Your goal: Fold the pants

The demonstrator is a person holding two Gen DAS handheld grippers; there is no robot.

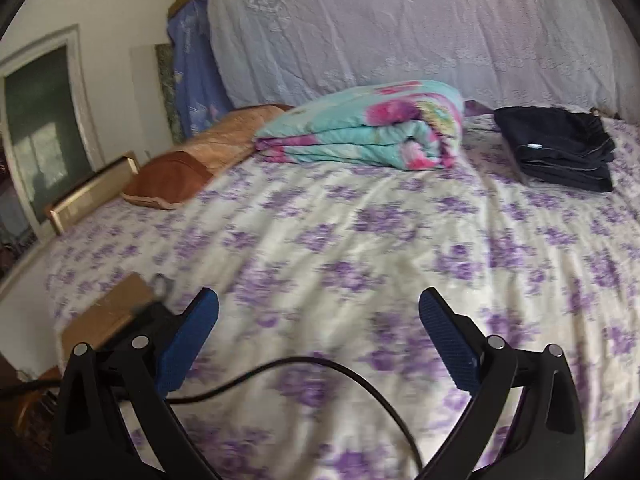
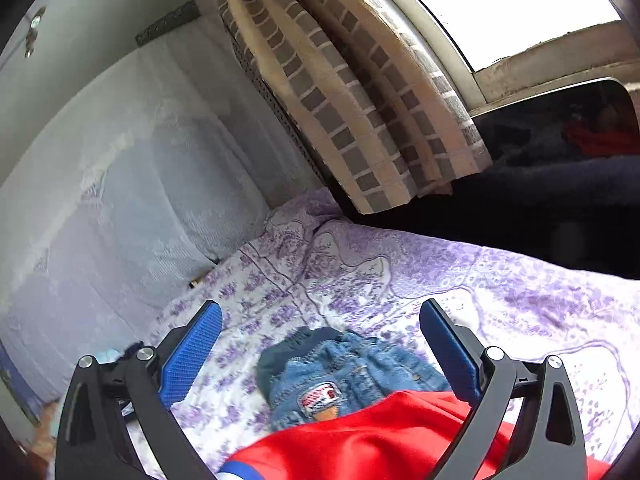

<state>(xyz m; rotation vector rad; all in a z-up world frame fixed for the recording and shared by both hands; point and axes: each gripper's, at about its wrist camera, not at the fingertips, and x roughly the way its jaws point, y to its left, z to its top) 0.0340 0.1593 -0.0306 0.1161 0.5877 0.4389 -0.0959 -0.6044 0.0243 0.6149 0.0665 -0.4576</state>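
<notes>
Right gripper [image 2: 320, 312], jaws wide, is nearer; denim pants [image 2: 344, 372] lie between them, long axis toward 12 o'clock, under red garment [image 2: 380, 436] at 6. Left gripper [image 1: 318, 304], also wide, faces bare bedsheet [image 1: 340, 240]

Purple-flowered white bedsheet [image 1: 360, 240], blue denim pants [image 2: 344, 376]

A folded floral quilt [image 1: 360, 124] lies beside a brown pillow [image 1: 192, 160] on the purple-flowered bedsheet [image 1: 360, 240].

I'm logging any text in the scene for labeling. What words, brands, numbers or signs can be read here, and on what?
None can be read.
Patch on the denim pants: red and white lettering, too blurred to read.
Small white tag on the folded dark clothes: too small to read.
</notes>
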